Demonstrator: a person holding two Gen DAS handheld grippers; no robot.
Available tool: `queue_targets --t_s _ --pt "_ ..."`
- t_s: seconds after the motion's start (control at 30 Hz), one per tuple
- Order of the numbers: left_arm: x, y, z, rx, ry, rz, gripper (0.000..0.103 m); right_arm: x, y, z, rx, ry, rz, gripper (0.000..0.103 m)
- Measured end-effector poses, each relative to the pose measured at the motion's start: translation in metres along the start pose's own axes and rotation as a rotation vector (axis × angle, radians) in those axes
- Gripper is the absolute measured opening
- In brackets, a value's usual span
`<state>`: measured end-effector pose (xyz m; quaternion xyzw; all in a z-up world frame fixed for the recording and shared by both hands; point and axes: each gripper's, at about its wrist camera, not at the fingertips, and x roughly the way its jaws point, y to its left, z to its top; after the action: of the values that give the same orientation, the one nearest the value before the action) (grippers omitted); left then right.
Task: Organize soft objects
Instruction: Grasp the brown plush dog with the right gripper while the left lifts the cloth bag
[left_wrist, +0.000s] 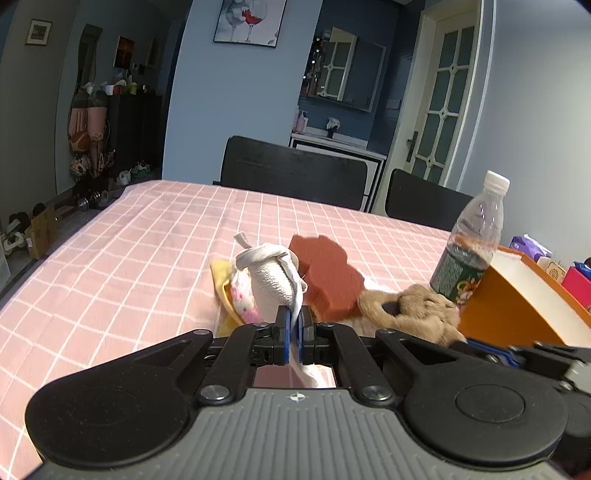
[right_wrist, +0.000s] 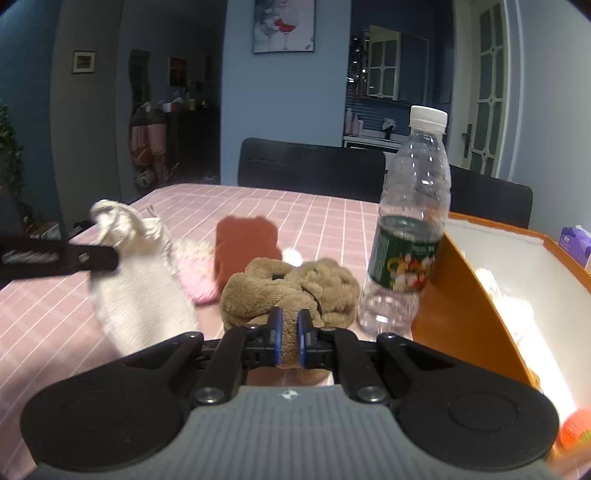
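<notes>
Left gripper (left_wrist: 294, 319) pinches white sock (left_wrist: 271, 282), lifted over tabletop (left_wrist: 110, 258) middle. Right gripper (right_wrist: 289, 332) clamps brown plush (right_wrist: 291, 288) beside bottle (right_wrist: 410, 229), near orange box (right_wrist: 469, 291) at right edge.

Your left hand-held gripper (left_wrist: 294, 320), low in the centre of its own frame, has its blue pads pressed together on a fold of white cloth (left_wrist: 275, 282). It also juts in from the left edge of the right wrist frame. Your right hand-held gripper (right_wrist: 289, 334), bottom centre, is clamped on tan plush (right_wrist: 290, 291), pads nearly meeting.
</notes>
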<state>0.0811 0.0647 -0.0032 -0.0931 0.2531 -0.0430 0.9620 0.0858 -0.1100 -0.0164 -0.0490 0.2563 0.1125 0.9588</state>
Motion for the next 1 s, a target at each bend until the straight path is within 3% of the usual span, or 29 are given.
queue_targets --t_s 0.1,0.27,0.33,0.5,0.57,0.6,0.77,1.0 --pt "-0.001 0.000 -0.008 -0.004 0.020 -0.007 0.004 -0.018 0.002 -0.014 -0.022 0.015 0.026 0.006" --pt "-0.005 -0.003 -0.019 -0.006 0.047 -0.022 0.004 -0.027 0.011 -0.036 -0.058 0.121 0.074 0.008" --pt "-0.006 -0.003 -0.024 -0.012 0.061 -0.032 0.004 -0.029 0.013 -0.041 -0.069 0.129 0.070 0.014" --pt "-0.010 -0.004 -0.030 -0.010 0.069 -0.026 0.004 -0.035 0.008 -0.040 -0.026 0.126 0.094 0.039" --pt "-0.013 -0.004 -0.030 -0.005 0.062 -0.019 0.004 -0.037 0.005 -0.037 -0.014 0.110 0.103 0.041" --pt "-0.014 -0.004 -0.030 -0.003 0.059 -0.014 0.004 -0.038 0.004 -0.035 -0.011 0.103 0.103 0.051" --pt "-0.014 -0.001 -0.031 -0.009 0.055 0.000 0.004 -0.041 -0.005 -0.023 0.044 0.059 0.118 0.070" --pt "-0.013 -0.001 -0.028 -0.001 0.050 -0.006 0.004 -0.001 -0.011 -0.006 0.160 0.097 0.143 0.073"
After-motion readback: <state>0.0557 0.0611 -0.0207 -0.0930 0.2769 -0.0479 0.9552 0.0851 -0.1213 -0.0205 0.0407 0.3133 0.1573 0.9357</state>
